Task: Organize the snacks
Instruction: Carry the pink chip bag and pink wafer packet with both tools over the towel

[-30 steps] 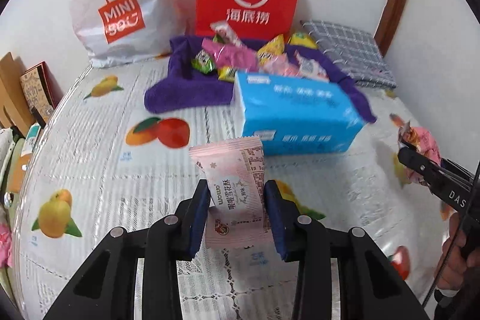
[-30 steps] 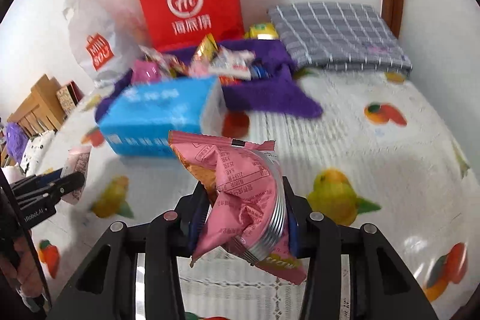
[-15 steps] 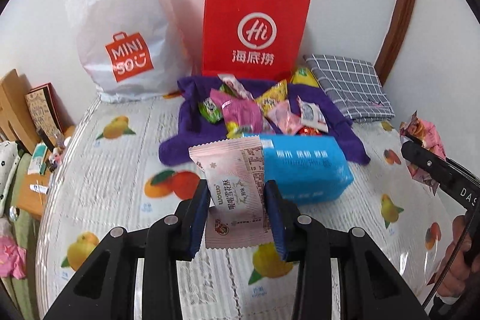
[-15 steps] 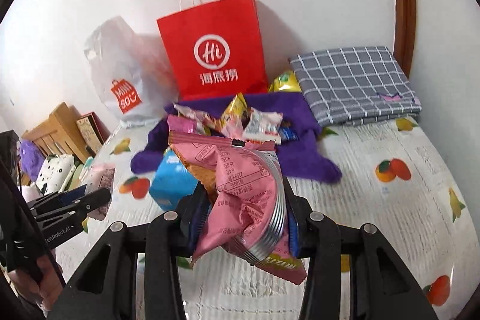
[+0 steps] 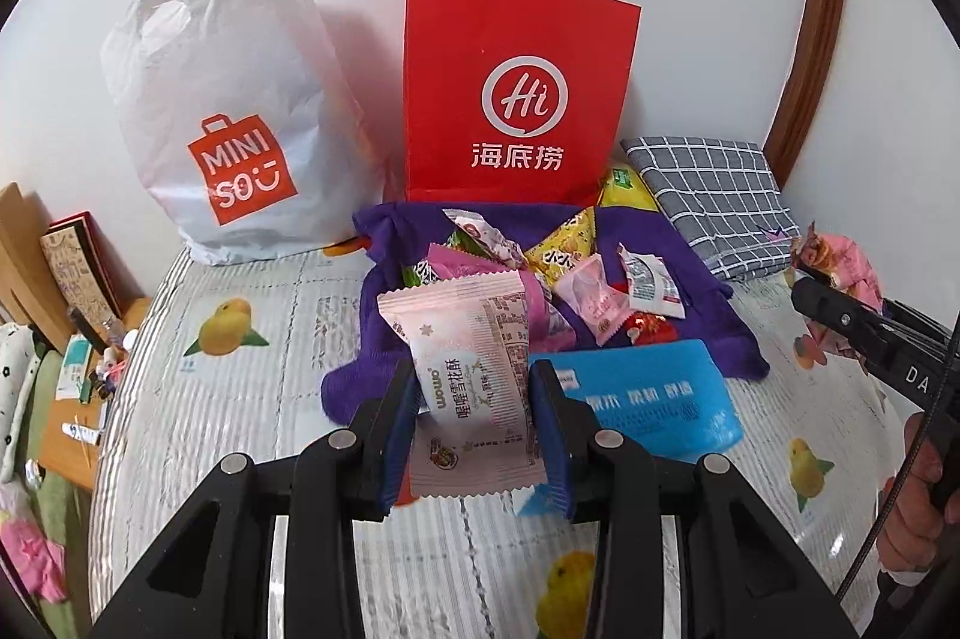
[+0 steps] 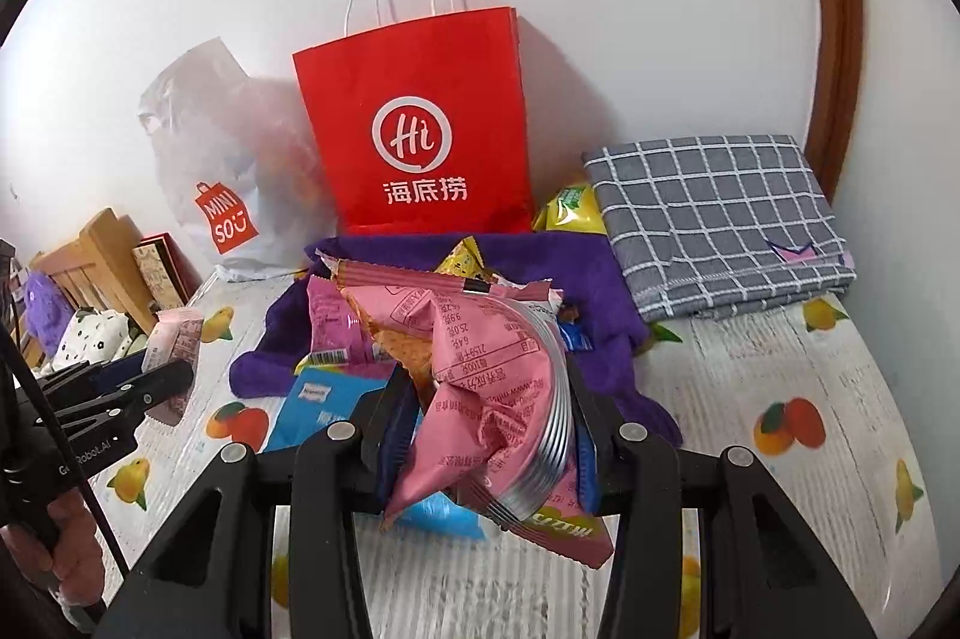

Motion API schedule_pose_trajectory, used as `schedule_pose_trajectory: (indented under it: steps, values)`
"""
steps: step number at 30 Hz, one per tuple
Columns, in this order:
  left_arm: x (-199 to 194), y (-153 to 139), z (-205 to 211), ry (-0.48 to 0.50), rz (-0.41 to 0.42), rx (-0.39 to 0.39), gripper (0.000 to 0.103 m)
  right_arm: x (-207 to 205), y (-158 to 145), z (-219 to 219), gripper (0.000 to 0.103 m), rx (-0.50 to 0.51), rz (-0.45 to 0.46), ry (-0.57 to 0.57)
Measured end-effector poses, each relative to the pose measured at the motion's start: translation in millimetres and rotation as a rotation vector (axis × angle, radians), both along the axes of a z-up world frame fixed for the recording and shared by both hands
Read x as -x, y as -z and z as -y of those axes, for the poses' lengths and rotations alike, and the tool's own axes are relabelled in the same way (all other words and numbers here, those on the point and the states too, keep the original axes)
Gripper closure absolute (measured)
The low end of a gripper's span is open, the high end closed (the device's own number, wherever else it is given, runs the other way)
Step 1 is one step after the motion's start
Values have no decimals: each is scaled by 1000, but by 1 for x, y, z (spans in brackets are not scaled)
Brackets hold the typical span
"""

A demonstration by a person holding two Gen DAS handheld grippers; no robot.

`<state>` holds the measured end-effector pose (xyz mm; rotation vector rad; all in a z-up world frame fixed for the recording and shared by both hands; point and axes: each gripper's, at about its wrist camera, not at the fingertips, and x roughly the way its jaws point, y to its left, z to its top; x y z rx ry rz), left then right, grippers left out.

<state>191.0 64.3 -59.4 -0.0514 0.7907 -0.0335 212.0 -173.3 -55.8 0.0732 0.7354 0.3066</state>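
Fingers of both grippers pinch snack packets, bags ahead.

Left gripper (image 5: 474, 420) clamps a pale pink packet (image 5: 465, 375), long axis upright; right gripper (image 6: 489, 435) squeezes a crumpled pink bag (image 6: 480, 375). The red paper bag (image 6: 420, 129) stands beyond both fingertips, past the purple cloth (image 5: 690, 291).

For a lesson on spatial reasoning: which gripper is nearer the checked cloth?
Right. The right gripper is just short of the cloth; the left gripper sits farther left.

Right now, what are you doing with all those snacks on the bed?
A person holds two grippers, sorting snacks. The left gripper is shut on a pale pink snack packet; the right gripper is shut on a crumpled pink snack bag. More snacks lie on the purple towel, before the red paper bag.
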Motion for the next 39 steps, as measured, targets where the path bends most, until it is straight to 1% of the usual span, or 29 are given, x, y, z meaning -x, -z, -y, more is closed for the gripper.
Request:
schedule_pose_trajectory:
  steps: [6, 10, 14, 19, 22, 25, 27, 30, 36, 39]
  values:
    - [-17, 13, -5, -1, 2, -19, 68, -27, 6, -12, 59, -3, -3, -9]
    - [-26, 23, -9, 10, -17, 2, 68, -44, 10, -18, 59, -1, -2, -16]
    - [-26, 28, -15, 3, -20, 11, 67, -61, 18, -22, 59, 8, -4, -22]
    - [-28, 28, -26, -8, -17, 95, 68, -82, 23, -26, 59, 30, -10, -38]
    - [-27, 29, -28, 0, -8, 132, 67, -95, 31, -27, 59, 48, -16, -50]
    - [-29, 31, -29, 7, -12, 162, 67, -111, 45, -26, 59, 48, -53, -47]
    - [-31, 33, -29, 3, -17, 167, 68, -119, 58, -24, 59, 54, -78, -30]
    - [-33, 37, -29, -3, -30, 163, 68, -128, 76, -19, 59, 35, -123, -19]
    - [-34, 38, -27, -1, -36, 151, 67, -140, 92, -10, 59, -23, -184, -18]
    - [-34, 39, -27, 2, -38, 151, 67, -142, 97, -10, 59, -22, -195, -17]
